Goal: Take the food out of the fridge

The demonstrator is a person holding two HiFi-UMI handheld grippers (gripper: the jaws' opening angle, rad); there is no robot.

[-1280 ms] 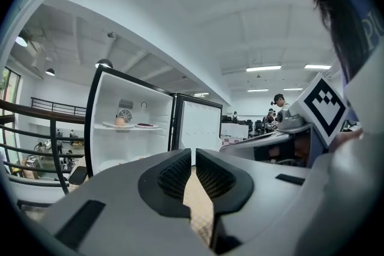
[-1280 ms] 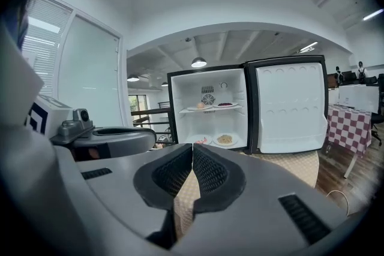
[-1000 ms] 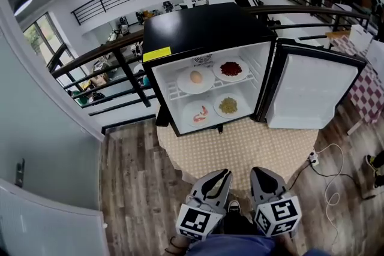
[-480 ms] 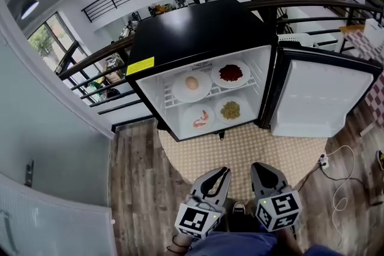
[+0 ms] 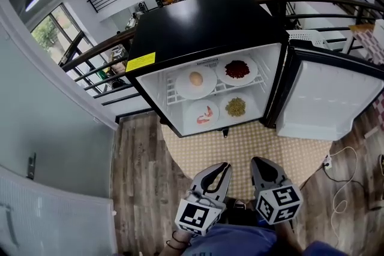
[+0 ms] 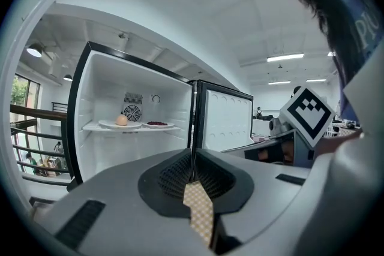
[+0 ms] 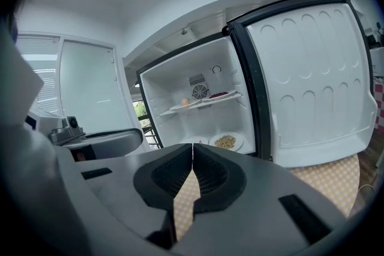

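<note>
A small black fridge stands open, its door swung to the right. On its upper shelf sit a plate with an egg and a plate of red food. Below lie a plate with shrimp and a plate of yellowish food. My left gripper and right gripper hang side by side well short of the fridge, over the mat, both shut and empty. In the left gripper view the egg shows on the shelf; in the right gripper view the yellowish food shows on the fridge floor.
The fridge stands on a round woven mat on a wood floor. A black railing runs behind it. A white cable and power strip lie at the right. A grey wall closes the left side.
The view has drawn nearer to the fridge, which now looks larger and more central. Both grippers stay shut and side by side, carried forward with me.
</note>
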